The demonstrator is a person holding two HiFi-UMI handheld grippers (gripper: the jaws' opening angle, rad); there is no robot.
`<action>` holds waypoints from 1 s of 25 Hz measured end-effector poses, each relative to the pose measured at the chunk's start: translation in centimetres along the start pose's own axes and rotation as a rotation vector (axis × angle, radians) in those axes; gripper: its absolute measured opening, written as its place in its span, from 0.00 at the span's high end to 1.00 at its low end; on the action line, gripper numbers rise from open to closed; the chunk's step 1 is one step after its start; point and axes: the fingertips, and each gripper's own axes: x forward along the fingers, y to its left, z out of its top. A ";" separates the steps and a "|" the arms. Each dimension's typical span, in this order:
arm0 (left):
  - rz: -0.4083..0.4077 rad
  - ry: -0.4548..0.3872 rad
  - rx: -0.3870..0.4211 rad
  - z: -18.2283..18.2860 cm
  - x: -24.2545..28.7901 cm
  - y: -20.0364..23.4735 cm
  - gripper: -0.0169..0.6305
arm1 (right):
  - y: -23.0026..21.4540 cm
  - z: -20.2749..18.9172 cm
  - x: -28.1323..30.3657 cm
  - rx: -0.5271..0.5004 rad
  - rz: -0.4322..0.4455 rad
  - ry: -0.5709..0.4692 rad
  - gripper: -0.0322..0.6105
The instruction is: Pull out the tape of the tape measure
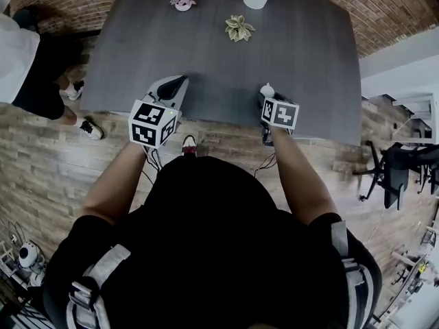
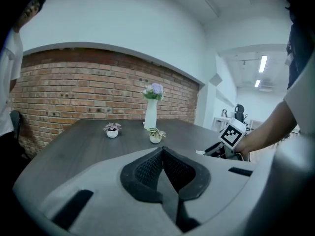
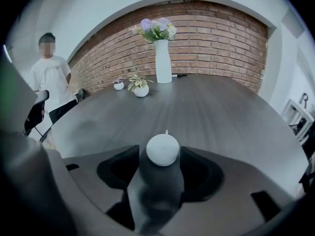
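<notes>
At the near edge of a dark grey, wood-grained table [image 1: 295, 53], a person [image 1: 206, 252] in black stands on a plank floor [image 1: 41, 163] with a two-finger gripper in each hand. The left gripper [image 1: 181, 81], a pale grey shell lined with black ribbed pads, reaches over the table's edge. Its fingers [image 2: 147, 168] are pressed together with nothing between them. The right gripper [image 1: 267, 99], level with it and well apart, tilts down at the table with its fingers spread wide.

The tape measure [image 3: 162, 150] is a small, round, smooth white case with a tiny nub at its far edge. It sits on the table close to the near edge, directly between the tips of the right gripper's open fingers. Each fingertip stands just beside the case; whether either touches it cannot be told.

Farther up the table stand two small white pots [image 3: 141, 91] of leafy plants. Behind them is a tall, slim white vase [image 3: 163, 63] of lilac and pale flowers. A bystander [image 3: 51, 80] in a white shirt stands off the table's left side. A rough red brick wall [image 3: 211, 38] closes the room behind, under a plain white ceiling.
</notes>
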 end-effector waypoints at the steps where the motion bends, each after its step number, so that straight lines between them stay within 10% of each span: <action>1: -0.024 -0.001 -0.003 0.2 0.5 0.2 0.96 | 0.0 0.0 0.3 0.005 -0.021 0.010 0.55; 9: -0.175 0.019 0.009 0.1 4.1 1.9 0.96 | 0.3 0.7 1.1 -0.023 -0.023 0.035 0.62; 19: -0.513 -0.064 0.252 6.2 6.5 -5.7 0.84 | 12.5 10.0 -9.6 -0.837 0.625 -0.338 0.62; 25: -0.639 -0.098 0.444 9.5 6.9 -11.3 0.78 | 12.0 12.3 -13.6 -1.011 0.684 -0.417 0.62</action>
